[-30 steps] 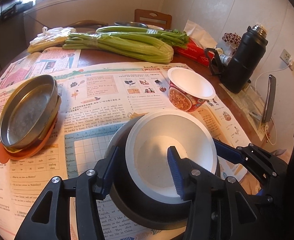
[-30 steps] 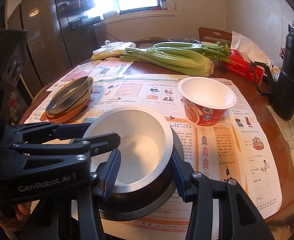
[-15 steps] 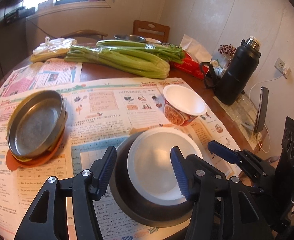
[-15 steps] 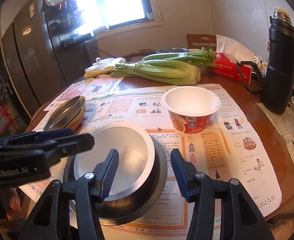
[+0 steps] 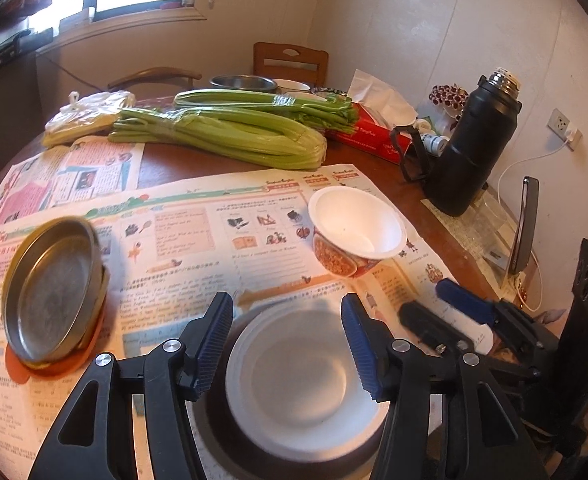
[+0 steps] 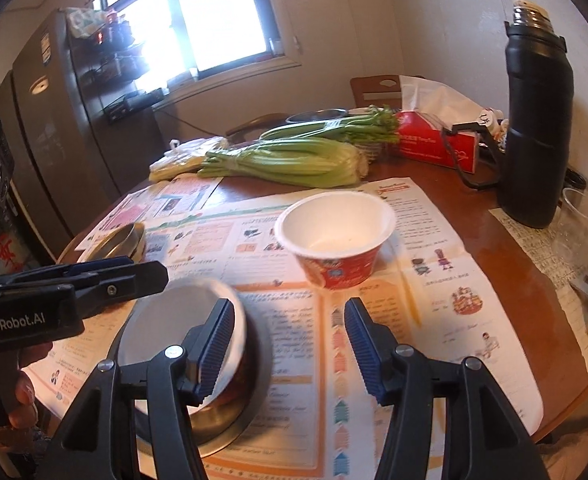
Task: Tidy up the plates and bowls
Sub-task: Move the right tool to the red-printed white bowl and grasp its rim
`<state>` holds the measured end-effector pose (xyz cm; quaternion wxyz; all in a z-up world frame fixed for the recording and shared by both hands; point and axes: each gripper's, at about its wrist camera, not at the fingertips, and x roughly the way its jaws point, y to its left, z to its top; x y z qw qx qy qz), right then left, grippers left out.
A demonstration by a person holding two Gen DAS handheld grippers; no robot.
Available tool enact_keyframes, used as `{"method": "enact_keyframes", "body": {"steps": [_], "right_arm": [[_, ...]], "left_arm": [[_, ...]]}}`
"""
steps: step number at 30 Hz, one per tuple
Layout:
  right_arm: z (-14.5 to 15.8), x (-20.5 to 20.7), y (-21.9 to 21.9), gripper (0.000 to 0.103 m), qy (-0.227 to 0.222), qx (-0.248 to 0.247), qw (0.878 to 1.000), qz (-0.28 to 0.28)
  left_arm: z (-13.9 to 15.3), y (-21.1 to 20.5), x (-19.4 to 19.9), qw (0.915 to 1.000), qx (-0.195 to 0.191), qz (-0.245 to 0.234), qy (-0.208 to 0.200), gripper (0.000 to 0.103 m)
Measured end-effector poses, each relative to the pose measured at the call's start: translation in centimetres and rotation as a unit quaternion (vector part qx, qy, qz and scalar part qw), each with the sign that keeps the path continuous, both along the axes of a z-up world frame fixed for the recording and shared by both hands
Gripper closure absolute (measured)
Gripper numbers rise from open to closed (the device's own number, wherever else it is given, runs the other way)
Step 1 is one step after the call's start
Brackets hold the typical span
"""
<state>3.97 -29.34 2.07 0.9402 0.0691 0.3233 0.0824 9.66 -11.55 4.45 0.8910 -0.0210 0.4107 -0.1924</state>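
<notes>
- Table (image 5: 198,160) is sitting round and wooden under newspaper (image 5: 198,248); the paper is lying loose, so any drag on a dish is risking sliding or crumpling the sheet and shifting everything on it.
- Flask (image 5: 469,152) is standing tall at the far right, near the edge; a wide sweep of the right gripper (image 6: 286,336) toward that side is risking a knock-over.
- Celery (image 5: 222,136) and tissue box (image 5: 373,136) are lying far back, well apart from the dishes, low risk.
- Nested bowls, white bowl (image 5: 301,380) sitting inside dark bowl (image 5: 210,412), are at the near edge; left gripper (image 5: 288,340) is hovering over them, jaws apart, gripping nothing. A low pass is risking clipping the white rim and tipping it out.
- Plate stack (image 5: 50,284) is sitting near left on an orange plate, looking tilted; adding dishes is risking a slide-off.
- Noodle cup (image 6: 335,236) is standing mid-table, light and empty; right gripper jaws are opening, nothing between them, left finger (image 6: 214,344) overlapping the white bowl rim in view, contact unclear. A grip on the thin cup wall is risking crushing or flipping it.
</notes>
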Motion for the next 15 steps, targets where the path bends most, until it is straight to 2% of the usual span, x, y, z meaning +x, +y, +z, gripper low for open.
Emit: {"method": "enact_keyframes", "body": {"steps": [10,15], "right_arm": [[1.8,2.9,-3.5,0.046,-0.011,-0.014,0.998,-0.059],[2.1,4.5,-4.8,0.046,-0.004,-0.007,0.998,-0.067]], "left_arm": [[1.2,-2.5,3.6,0.9998,0.011,-0.013,0.003,0.045],[1.4,-3.7,5.3,0.9995,0.022,-0.018,0.011,0.045]]}}
